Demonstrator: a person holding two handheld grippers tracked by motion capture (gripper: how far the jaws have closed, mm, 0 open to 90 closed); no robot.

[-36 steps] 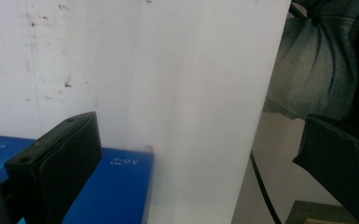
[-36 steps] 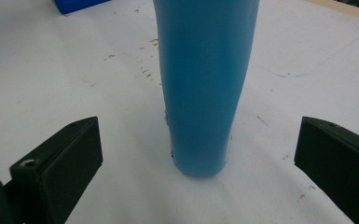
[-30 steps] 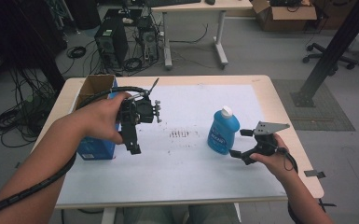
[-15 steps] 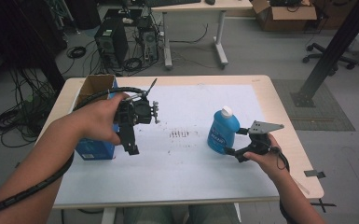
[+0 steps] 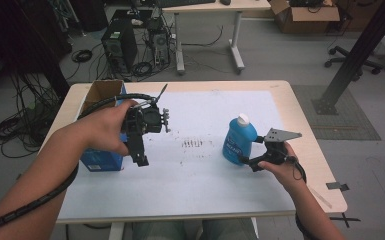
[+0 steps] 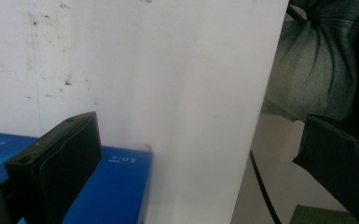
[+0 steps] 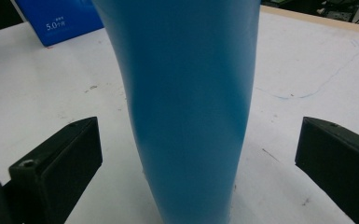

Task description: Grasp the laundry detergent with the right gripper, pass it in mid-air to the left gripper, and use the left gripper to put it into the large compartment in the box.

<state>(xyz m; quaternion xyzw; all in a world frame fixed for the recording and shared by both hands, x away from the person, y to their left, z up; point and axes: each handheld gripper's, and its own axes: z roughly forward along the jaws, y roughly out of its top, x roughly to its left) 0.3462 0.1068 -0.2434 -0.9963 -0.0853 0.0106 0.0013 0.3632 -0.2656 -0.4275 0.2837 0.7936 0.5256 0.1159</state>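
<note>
A blue bottle with a white cap stands upright on the white sheet at the right of the table. My right gripper is open at its lower part, one jaw on each side. In the right gripper view the bottle rises between the two wide-apart jaws of my right gripper, and neither touches it. My left gripper hangs open above the sheet, jaws pointing back toward the person, beside a blue box. The left gripper view shows my left gripper holding nothing, with the box's corner below it.
The white sheet covers most of the wooden table and has dark marks in its middle. The blue box has an open brown top. Behind the table stand computer towers among floor cables, and a black post rises at the right.
My right gripper has moved left up to the bottle, so its jaws now stand on either side of it. The left gripper has barely moved.
</note>
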